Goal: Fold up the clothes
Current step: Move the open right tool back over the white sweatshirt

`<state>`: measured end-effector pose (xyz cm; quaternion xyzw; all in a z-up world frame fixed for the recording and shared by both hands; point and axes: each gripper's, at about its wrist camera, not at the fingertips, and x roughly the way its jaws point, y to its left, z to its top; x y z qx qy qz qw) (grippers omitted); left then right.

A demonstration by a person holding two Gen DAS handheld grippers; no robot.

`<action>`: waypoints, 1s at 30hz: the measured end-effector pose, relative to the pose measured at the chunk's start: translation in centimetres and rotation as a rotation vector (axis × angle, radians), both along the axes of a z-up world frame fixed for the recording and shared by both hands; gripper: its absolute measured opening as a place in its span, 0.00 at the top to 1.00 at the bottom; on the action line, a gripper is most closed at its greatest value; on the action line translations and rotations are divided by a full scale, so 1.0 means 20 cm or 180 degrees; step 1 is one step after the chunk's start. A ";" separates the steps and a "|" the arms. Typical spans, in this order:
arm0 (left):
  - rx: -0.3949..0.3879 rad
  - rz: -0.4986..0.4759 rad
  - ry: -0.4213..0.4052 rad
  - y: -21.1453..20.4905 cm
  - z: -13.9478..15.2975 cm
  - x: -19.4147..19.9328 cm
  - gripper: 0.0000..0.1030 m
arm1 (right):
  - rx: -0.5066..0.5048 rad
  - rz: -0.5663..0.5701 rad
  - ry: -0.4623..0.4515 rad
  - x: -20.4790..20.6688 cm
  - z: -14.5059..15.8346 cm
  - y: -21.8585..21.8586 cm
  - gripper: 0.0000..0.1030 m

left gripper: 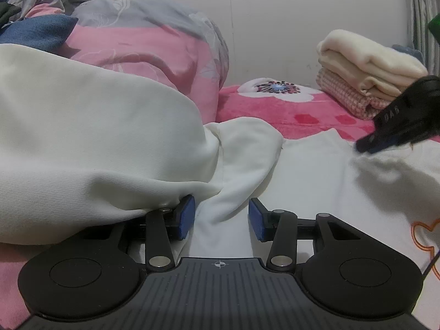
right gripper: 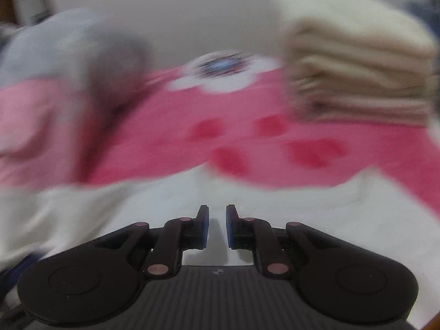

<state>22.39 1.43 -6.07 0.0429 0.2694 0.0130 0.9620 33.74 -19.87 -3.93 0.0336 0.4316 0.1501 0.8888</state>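
A white garment (left gripper: 308, 181) lies spread on the bed, with an orange print at its right edge. One bulky fold of it (left gripper: 96, 137) rises at the left and drapes over my left finger. My left gripper (left gripper: 222, 218) stands open low over the cloth, and a crease of the garment runs between its blue pads (left gripper: 187, 217). In the left wrist view, my right gripper (left gripper: 365, 147) comes in from the right with its tip down on the garment's far edge. The right wrist view is blurred: my right gripper (right gripper: 217, 225) shows a narrow gap over the white garment (right gripper: 165, 206), with nothing seen between the fingers.
A stack of folded cream clothes (left gripper: 365, 63) on a pink checked piece sits at the back right on the pink flowered blanket (left gripper: 275, 107). A heaped pink and grey quilt (left gripper: 143, 44) and a blue garment (left gripper: 35, 33) fill the back left. A wall stands behind.
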 end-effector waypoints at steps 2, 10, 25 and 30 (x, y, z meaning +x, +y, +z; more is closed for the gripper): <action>0.0028 -0.0019 0.0010 -0.01 0.00 0.00 0.53 | 0.0068 0.0064 0.0069 -0.01 0.00 -0.01 0.82; -0.0171 -0.0246 0.0067 -0.05 0.04 -0.03 0.43 | 0.1069 -0.1362 -0.0013 -0.13 0.10 -0.54 0.70; -0.0319 -0.1101 0.0561 -0.42 -0.02 -0.13 0.42 | 0.0855 -0.2225 -0.0353 -0.71 0.22 -1.57 0.32; -0.0294 -0.1102 0.0443 -0.43 -0.07 -0.15 0.36 | 0.0733 -0.2259 -0.0082 -0.50 0.08 -1.63 0.25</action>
